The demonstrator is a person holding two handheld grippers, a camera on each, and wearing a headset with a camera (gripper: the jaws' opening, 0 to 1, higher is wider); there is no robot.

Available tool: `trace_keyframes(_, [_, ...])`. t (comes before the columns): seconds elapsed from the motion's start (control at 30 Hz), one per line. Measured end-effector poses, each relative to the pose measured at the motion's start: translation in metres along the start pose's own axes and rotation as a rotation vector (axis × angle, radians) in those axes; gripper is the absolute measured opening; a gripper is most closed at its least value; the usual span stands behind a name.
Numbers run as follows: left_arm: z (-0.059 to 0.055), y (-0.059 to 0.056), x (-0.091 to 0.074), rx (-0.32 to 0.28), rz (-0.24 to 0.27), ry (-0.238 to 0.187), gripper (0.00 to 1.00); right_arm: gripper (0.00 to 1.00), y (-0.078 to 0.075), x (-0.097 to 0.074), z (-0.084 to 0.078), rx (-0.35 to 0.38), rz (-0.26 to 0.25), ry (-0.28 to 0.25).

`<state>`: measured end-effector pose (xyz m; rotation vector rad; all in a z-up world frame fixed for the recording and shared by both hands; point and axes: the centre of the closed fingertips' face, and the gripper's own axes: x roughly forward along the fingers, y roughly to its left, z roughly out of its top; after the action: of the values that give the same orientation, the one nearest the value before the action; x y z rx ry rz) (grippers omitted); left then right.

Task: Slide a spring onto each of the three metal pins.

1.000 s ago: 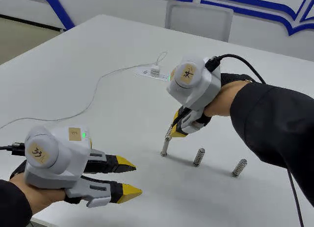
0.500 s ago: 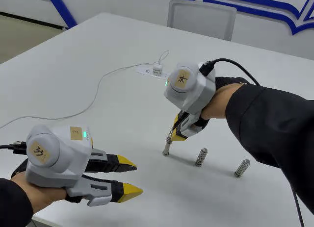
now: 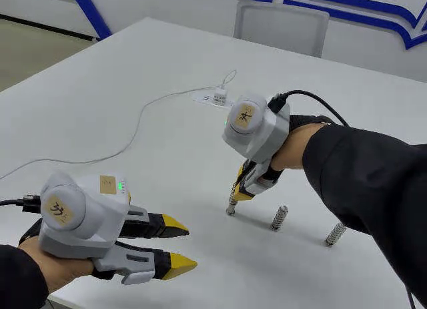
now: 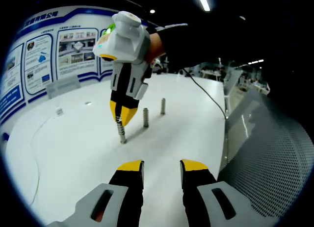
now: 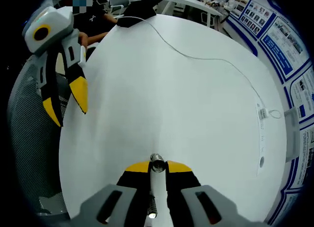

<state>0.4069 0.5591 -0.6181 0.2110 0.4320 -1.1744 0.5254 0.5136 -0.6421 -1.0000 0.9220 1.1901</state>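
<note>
Head view: above the white surface (image 3: 100, 89) you hold the left gripper (image 3: 180, 243) low and aside, jaws parted and empty, likely to keep it clear. The right gripper (image 3: 241, 193) points down, jaws closed on the spring (image 4: 121, 132) over the leftmost pin (image 3: 231, 207), lined up to slide it home. The other 2 pins (image 3: 279, 217) beside it already carry theirs. The round stickers (image 3: 245, 115) on both grippers bear handwriting too small to read.

Bright, even overhead light; ceiling strip lamps (image 4: 202, 0) show in the left gripper view. Pins (image 3: 231, 205) cast faint, soft shadows on the white table (image 3: 133, 89). Head view sharp. Gripper views bow strongly toward edges.
</note>
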Motion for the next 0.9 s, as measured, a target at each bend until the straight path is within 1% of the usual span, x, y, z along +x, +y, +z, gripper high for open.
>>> trace_keyframes(0.17, [-0.001, 0.000, 0.000, -0.004, 0.001, 0.001, 0.30, 0.12, 0.000, 0.007, -0.004, 0.024, 0.009, 0.002])
trace_keyframes(0.53, [-0.001, 0.000, 0.000, -0.005, 0.000, 0.002, 0.30, 0.13, 0.001, 0.015, -0.007, 0.046, 0.003, -0.002])
trace_keyframes(0.73, [-0.001, 0.001, 0.000, -0.005, 0.003, 0.003, 0.30, 0.13, 0.000, 0.017, -0.008, 0.052, 0.000, -0.006])
trace_keyframes(0.9, [0.000, 0.002, -0.001, -0.004, 0.005, 0.002, 0.31, 0.15, -0.001, 0.014, -0.008, 0.060, -0.008, -0.018])
